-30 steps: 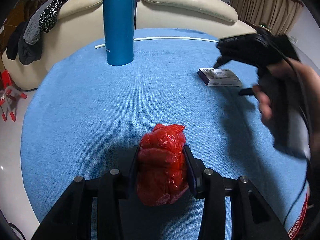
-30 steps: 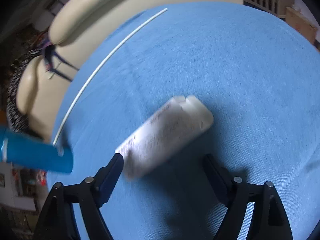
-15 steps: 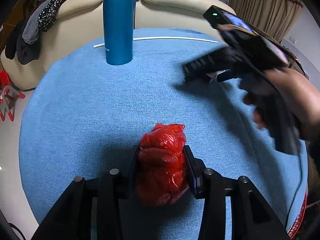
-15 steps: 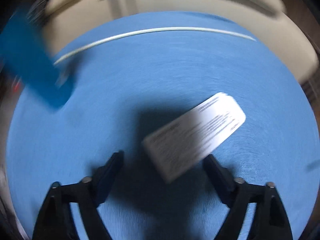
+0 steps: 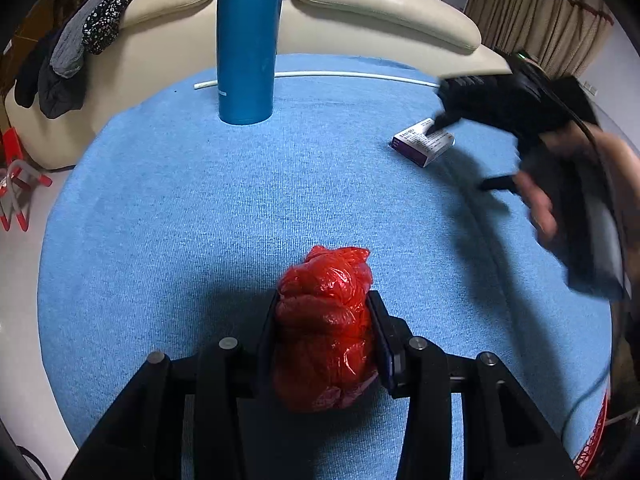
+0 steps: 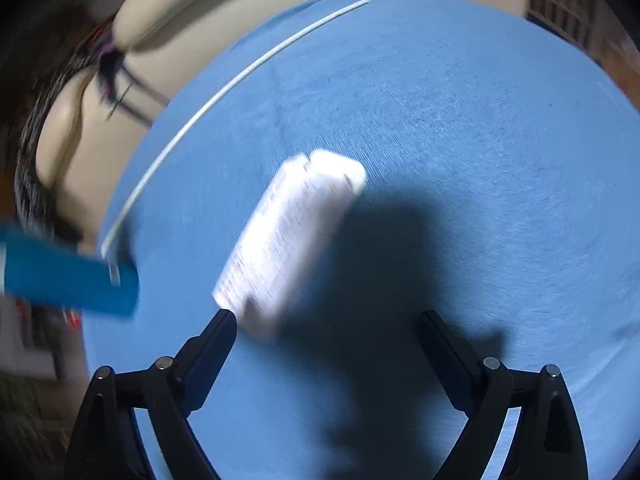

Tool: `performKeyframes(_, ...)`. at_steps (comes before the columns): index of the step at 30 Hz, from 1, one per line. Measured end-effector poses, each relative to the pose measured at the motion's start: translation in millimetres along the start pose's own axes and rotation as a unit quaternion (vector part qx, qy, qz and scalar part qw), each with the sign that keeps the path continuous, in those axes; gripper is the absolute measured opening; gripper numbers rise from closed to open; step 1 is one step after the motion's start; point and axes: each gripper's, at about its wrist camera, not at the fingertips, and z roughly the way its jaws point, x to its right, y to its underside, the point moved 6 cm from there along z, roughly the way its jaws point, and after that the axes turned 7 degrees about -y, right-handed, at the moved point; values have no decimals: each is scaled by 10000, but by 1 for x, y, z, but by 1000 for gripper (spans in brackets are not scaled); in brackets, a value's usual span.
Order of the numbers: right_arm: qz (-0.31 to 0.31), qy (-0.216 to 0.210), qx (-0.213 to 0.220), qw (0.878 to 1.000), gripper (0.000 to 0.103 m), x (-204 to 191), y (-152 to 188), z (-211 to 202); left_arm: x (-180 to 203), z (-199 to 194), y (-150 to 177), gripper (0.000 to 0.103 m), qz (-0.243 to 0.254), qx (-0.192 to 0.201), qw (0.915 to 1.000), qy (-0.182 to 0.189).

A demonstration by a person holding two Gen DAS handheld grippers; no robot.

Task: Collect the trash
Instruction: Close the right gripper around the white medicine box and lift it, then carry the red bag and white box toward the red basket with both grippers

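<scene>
A cream sofa (image 5: 360, 8) runs along the far side, with dark clothes (image 5: 60, 68) draped over its left end. In front of it stands the counter (image 5: 200, 208), covered in a blue cloth that fills most of both views.

Near the far edge of the counter, left of the middle, a tall blue bottle (image 5: 246, 48) stands upright. Behind its base a thin white rod (image 5: 352, 75) lies flat, running along the far edge.

The left tool (image 5: 323, 320) sits at the near edge of the counter, its jaws clamped together on a crumpled red plastic bag (image 5: 324, 332); the bag bulges out above and below the pads, and its front end rests on the cloth.

Toward the right side of the counter, a person's hand (image 5: 540, 200) holds the right tool (image 6: 326, 328) tilted steeply down over a small white and purple box (image 5: 423, 141), which lies flat on the cloth. The right tool's jaws stand wide apart and have just been opening. In the right wrist view the box (image 6: 288, 240) is blurred; its near end lies just beside the left finger (image 6: 218, 334), and whether the two touch cannot be told. The right finger is well clear of the box, with bare cloth between.

Off the left edge of the counter a red frame (image 5: 16, 184) stands on the pale floor.
</scene>
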Motion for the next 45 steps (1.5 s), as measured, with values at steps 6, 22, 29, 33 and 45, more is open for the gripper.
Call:
performKeyframes(6, -371, 1006, 120, 9942, 97, -30, -20, 30, 2, 2, -2, 45, 95, -22, 9999, -35)
performKeyframes(22, -3925, 433, -1068, 9125, 75, -30, 47, 4, 5, 0, 0, 45, 85, -31, 9999, -100)
performKeyframes(29, -2336, 29, -573, 9707, 81, 16, 21, -18, 2, 1, -3, 45, -23, -111, 9997, -211)
performKeyframes(33, -2047, 103, -232, 9785, 82, 4, 18, -9, 4, 1, -2, 45, 16, -141, 9994, -314)
performKeyframes(45, -2667, 856, 53, 9600, 48, -40, 58, 12, -1, -8, 2, 66, -37, -314, 9995, -58)
